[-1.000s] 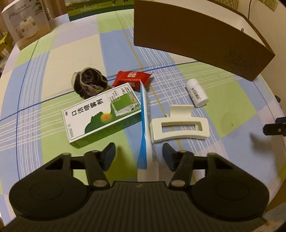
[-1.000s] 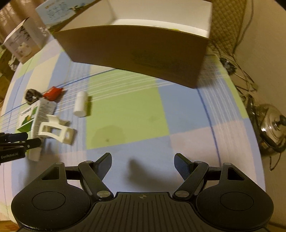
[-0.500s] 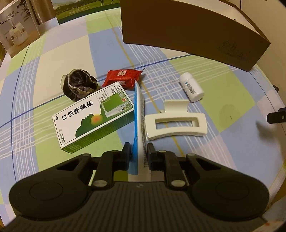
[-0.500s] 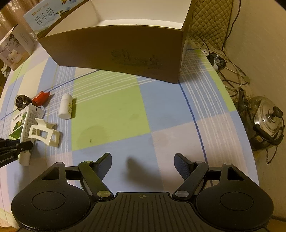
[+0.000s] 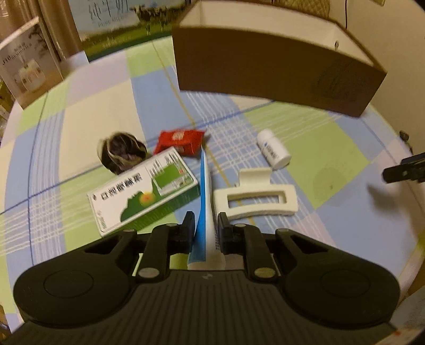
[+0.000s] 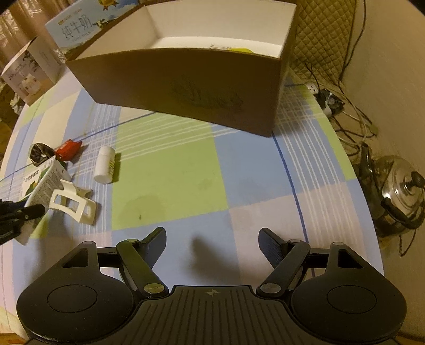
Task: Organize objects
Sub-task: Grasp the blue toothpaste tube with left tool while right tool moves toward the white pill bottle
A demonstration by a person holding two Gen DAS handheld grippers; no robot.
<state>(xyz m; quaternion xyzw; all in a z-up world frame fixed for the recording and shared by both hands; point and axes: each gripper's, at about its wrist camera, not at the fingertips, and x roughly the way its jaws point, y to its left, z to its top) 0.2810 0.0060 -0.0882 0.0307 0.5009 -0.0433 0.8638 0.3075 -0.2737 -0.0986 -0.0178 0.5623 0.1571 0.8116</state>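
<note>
My left gripper is shut on a blue-and-white tube that stands on edge, its tip pointing away from me. To its left lies a green-and-white medicine box, to its right a white hair claw clip. Farther back are a white pill bottle, a red packet and a dark scrunchie. An open brown cardboard box stands at the back. My right gripper hangs open over bare checked cloth with nothing between its fingers.
A milk carton case and a white product box stand at the far left of the table. Off the table's right edge, a steel kettle and a power strip with cables sit on the floor.
The left jaws closed from wide apart onto the tube, and the tube has come up a little with the gripper. The right gripper stays open and hardly moved.
</note>
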